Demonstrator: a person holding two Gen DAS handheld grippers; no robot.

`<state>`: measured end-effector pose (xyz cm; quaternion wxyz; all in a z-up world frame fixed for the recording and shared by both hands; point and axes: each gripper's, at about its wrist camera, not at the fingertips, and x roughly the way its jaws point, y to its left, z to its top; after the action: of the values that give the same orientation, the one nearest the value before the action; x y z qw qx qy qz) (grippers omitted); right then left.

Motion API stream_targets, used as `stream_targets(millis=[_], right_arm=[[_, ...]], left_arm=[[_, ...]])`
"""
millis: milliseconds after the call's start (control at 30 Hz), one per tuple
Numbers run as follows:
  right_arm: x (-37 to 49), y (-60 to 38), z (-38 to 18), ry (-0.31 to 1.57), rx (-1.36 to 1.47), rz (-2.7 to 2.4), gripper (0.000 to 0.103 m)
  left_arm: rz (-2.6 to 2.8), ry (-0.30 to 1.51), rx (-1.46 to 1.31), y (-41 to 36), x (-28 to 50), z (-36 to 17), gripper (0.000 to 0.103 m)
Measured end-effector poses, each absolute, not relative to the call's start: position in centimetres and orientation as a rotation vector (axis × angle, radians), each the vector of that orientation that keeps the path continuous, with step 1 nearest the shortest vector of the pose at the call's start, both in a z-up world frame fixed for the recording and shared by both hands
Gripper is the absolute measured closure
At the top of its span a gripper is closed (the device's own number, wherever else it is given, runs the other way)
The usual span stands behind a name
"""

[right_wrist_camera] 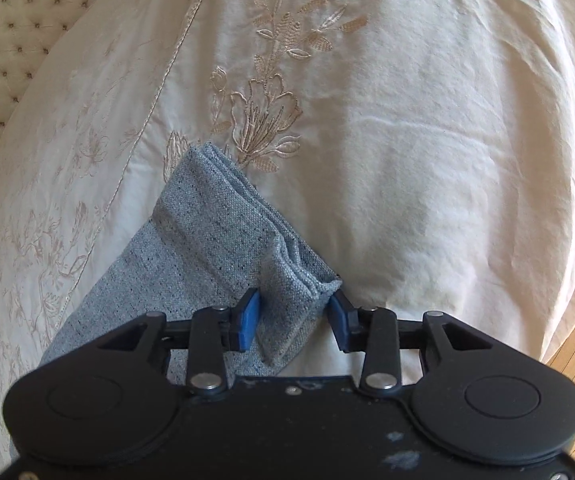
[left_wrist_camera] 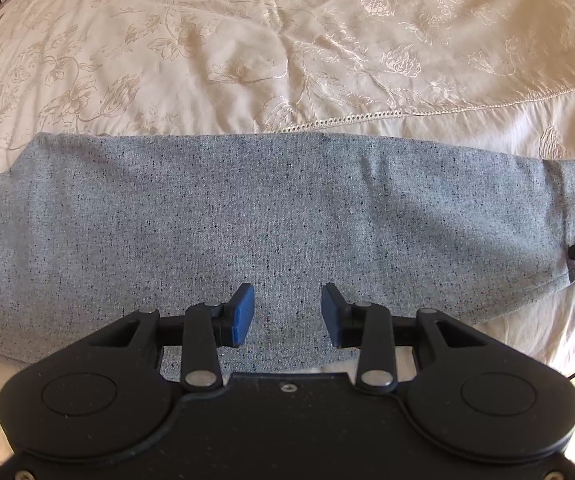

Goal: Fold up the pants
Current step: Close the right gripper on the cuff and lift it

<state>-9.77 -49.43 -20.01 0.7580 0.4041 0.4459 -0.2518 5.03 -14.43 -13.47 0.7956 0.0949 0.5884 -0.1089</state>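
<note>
Across the near edge of the bed [left_wrist_camera: 287, 40], grey speckled pants [left_wrist_camera: 271, 216] lie flat, long axis running left to right, hems stacked in layers at the right end. Left gripper [left_wrist_camera: 288, 314] hovers over the middle, jaws apart, empty. Right gripper [right_wrist_camera: 294, 320] straddles the hem corner, jaws apart, pads not pressing.

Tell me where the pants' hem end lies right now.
In the right wrist view the hem end lies on the bedspread, its near corner between the right gripper's open fingers, just below an embroidered flower.
</note>
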Motion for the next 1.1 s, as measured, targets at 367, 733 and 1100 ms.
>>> stream_targets(millis=[367,733,1100], right_arm=[[-9.3,-50.3,-20.7,0.939,0.891,-0.561,0.061],[-7.9,-51.2,-19.5,0.969,0.799,-0.44,0.093],[-8.1,-51.0,-16.1,0.945,0.75,-0.37,0.093]], left_arm=[[-0.242,1.267,0.209,-15.4,5.9,-13.8,0.057],[-0.259,1.285,0.21,-17.0,7.9,-15.0,0.057],[-0.243,1.388,0.083,-19.4,13.9,-19.2,0.075]])
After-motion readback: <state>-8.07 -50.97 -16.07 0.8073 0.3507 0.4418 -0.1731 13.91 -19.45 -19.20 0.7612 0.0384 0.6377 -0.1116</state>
